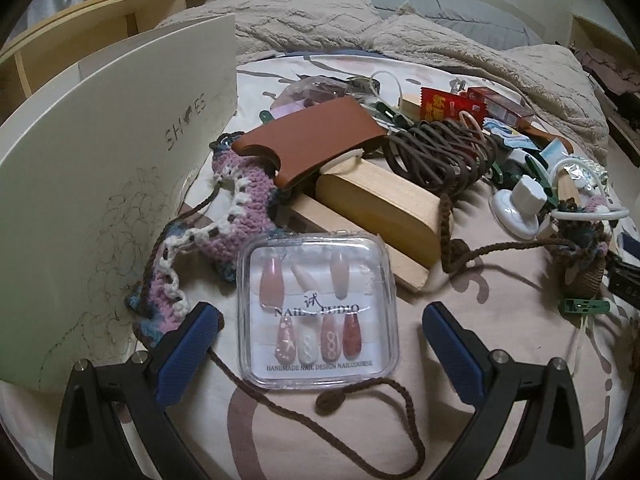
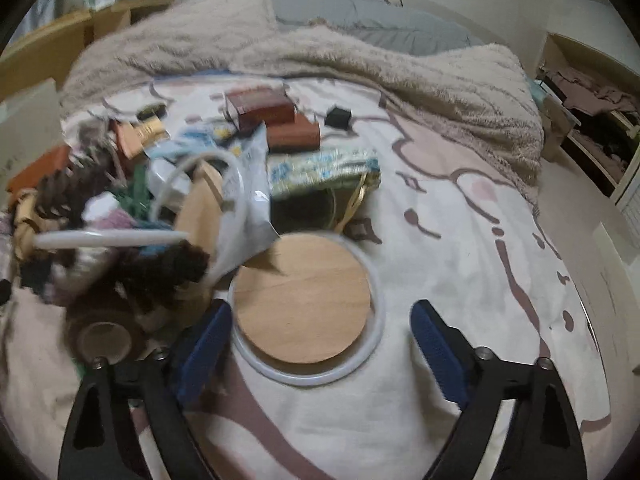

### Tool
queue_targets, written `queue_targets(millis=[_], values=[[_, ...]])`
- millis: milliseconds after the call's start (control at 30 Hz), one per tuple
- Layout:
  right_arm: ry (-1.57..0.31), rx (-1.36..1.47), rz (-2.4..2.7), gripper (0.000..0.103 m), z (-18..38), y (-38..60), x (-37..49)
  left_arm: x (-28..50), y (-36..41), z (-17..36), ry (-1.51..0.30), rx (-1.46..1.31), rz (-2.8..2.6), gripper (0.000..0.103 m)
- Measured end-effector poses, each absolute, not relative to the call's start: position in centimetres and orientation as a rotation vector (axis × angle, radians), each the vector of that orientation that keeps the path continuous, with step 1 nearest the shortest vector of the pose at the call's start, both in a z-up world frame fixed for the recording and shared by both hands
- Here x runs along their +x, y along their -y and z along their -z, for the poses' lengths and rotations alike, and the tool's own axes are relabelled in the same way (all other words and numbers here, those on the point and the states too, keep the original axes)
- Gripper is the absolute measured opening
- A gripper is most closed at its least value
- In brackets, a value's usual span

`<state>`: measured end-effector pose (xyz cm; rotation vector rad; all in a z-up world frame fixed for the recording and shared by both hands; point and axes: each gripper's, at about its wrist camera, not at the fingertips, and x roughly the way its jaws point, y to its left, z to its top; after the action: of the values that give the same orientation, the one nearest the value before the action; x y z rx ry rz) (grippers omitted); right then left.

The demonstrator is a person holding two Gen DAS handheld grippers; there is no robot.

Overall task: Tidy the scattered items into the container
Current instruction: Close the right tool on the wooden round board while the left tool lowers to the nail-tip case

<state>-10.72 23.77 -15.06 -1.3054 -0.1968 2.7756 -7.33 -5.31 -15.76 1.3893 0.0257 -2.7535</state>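
Left wrist view: left gripper [image 1: 320, 344] spread wide, holding nothing; its 2 blue pads flank the clear nail case [image 1: 318, 308], which lies flat on the bedsheet [image 1: 500, 312].
Key relation: the nail case sits directly ahead, centred between the fingers, squarish, with no clear long axis; a straight closing should meet its 2 side edges.
Container: white shoe box [image 1: 100, 184] stands just left of the left gripper, its side wall facing the camera; the opening is not visible.
Nearby clutter: crochet piece [image 1: 240, 200] between box and case; brown cord [image 1: 360, 396] trails along the case's near edge; wooden blocks [image 1: 380, 208] and leather sleeve [image 1: 316, 140] beyond.
Right wrist view: right gripper [image 2: 322, 332] also wide and empty, over a round wooden lid [image 2: 300, 300] lying flat, offset toward its left finger.
Nearer hand: left, judged by box proximity.
Hard to read: the right view is motion-blurred; the heap [image 2: 120, 200] at its left cannot be itemised.
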Motion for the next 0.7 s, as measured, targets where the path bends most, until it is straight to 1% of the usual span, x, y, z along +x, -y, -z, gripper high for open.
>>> queue_targets(millis=[200,233,267,300,367,400,600,667,700], values=[[0.097,-1.340,-2.797,0.089,15.4,-24.7,-10.9,-7.5,5.1,16.0,-0.001,1.392,2.745,0.103],[0.075,-1.341,-2.804,0.088,15.5,-24.9,-10.9,-7.5,5.0,16.1,0.004,1.390,2.745,0.103],[0.063,-1.338,-2.812,0.086,15.4,-24.9,-10.8,-7.5,5.0,16.1,0.004,1.387,2.746,0.103],[0.052,-1.331,-2.824,0.079,15.4,-24.8,-10.7,-7.4,5.0,16.1,0.001,1.384,2.748,0.103],[0.052,-1.316,-2.831,0.074,15.3,-24.7,-10.6,-7.4,5.0,16.1,-0.003,1.383,2.750,0.103],[0.048,-1.311,-2.837,0.069,15.3,-24.7,-10.5,-7.4,5.0,16.1,-0.004,1.382,2.753,0.103],[0.033,-1.284,-2.842,0.069,15.2,-24.7,-10.3,-7.5,4.9,16.0,-0.051,1.383,2.778,0.101],[0.010,-1.268,-2.841,0.069,15.1,-25.0,-10.1,-7.5,4.7,16.2,-0.077,1.411,2.789,0.098],[-0.006,-1.260,-2.842,0.069,15.1,-25.2,-10.0,-7.5,4.5,16.3,-0.062,1.407,2.790,0.097]])
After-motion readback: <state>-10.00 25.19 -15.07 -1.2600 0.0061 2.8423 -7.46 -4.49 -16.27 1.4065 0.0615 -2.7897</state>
